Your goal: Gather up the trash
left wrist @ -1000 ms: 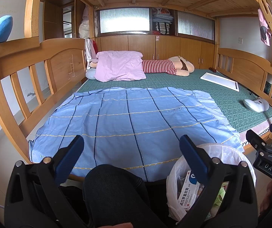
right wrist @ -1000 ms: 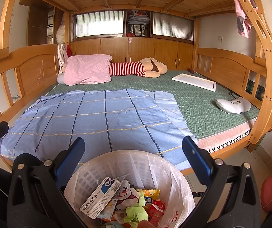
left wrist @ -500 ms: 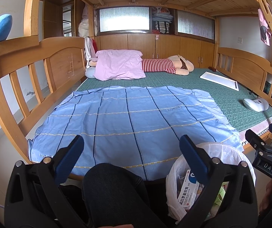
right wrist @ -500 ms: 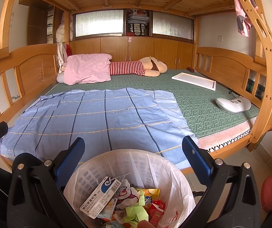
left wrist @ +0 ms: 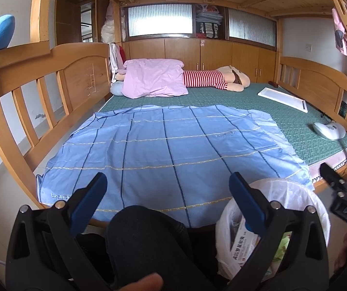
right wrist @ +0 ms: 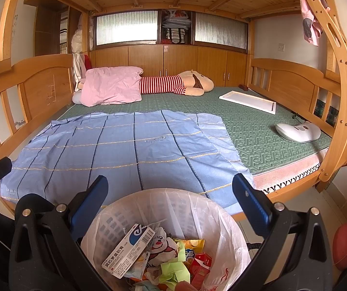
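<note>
Bed [right wrist: 258, 133], largest item: a green mat under a bunk frame, with a blue sheet [right wrist: 125, 150] spread flat over its near half. No loose trash shows on sheet or mat. What lies there looks like belongings: a pink pillow [right wrist: 111, 88] and a striped plush [right wrist: 173, 84] at the far end, a white tray [right wrist: 247, 98] and a white device [right wrist: 297, 132] toward the right rail.

Bin [right wrist: 173, 208]: a white basket lined with a clear bag, standing on the floor against the near edge of the bed. It sits directly below and between the jaws of the right gripper [right wrist: 171, 197], and low to the right of the left gripper [left wrist: 167, 196], which hangs over the person's knee [left wrist: 146, 237]. The right gripper is therefore the nearer one to the bin.

Bin contents: the collected trash, namely a medicine box [right wrist: 128, 249] lying tilted with its long axis running up to the right, a printed wrapper [right wrist: 161, 245], green paper scraps [right wrist: 173, 270] and red packets [right wrist: 201, 266]. The bin appears roughly half full.

Grippers: both stand released, jaws wide apart and carrying nothing.

Judgement: collection looks complete or nearly so; any next pick would call for reaching forward over the bed.
</note>
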